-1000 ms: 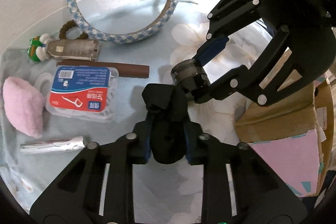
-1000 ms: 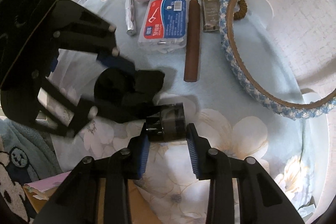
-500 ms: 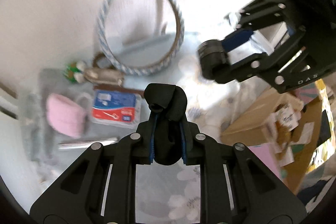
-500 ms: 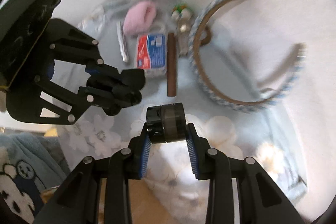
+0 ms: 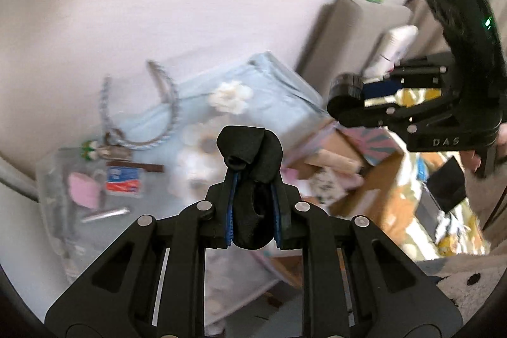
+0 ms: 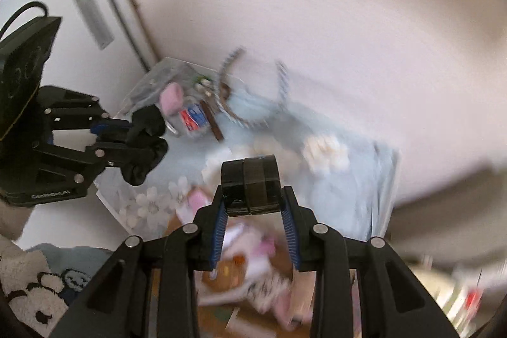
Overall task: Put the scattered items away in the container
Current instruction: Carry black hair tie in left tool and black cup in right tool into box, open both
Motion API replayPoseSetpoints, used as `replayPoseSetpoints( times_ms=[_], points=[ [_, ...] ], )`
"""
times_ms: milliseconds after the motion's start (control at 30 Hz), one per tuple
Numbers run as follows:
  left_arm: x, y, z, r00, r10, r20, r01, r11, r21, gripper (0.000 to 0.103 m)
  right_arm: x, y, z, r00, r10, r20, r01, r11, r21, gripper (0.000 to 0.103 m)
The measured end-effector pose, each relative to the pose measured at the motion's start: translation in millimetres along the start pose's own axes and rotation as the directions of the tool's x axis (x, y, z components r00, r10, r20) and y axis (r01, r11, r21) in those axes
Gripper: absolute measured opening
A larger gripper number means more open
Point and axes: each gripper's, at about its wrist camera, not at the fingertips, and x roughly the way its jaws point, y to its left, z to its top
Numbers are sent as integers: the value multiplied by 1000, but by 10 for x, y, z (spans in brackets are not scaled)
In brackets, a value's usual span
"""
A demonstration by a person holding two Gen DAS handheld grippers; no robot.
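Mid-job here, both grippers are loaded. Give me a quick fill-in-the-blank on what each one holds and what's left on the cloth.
1. The left gripper is shut on a soft ____ scrunchie.
2. The right gripper holds a short black ____ between its fingers.
3. The fluffy puff on the cloth is ____ in colour.
4. The braided headband is blue and ____.

Missing words: black; cylinder; pink; white

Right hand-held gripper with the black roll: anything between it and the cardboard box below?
Nothing visible. The right hand-held gripper holds the black roll in the air, with the open cardboard box under it. The box already holds pink and white items, blurred. The left hand-held gripper is off to the side.
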Motion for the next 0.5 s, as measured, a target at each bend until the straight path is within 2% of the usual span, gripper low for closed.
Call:
replayPoseSetpoints(
  times_ms=[67,133,233,367,400,500],
  points=[
    [70,-196,-44,1000,-13,-25,14,1000,23,16,-26,-105,-212,1000,6,-15,-5,997,82,30],
    [322,-286,-188,997,-33,-68,37,998,51,16,-103,-197,-496,999,-24,-30,28,990,140,30],
    [666,-435,-370,990,-43,-132,54,995,83,16,38,-251,-828,996,-42,-76,57,975,215,30],
    [1004,-603,-585,980,-35,-195,63,989,137,16,382,-186,-1084,991,-45,-124,77,959,272,30],
    [1038,-644,-618,979,-31,-202,62,987,148,16,450,-186,-1139,989,-52,-141,91,954,286,30],
    [1062,-722,-653,977,-26,-209,60,986,156,16,530,-215,-1257,990,-19,-138,65,940,335,30]
  ],
)
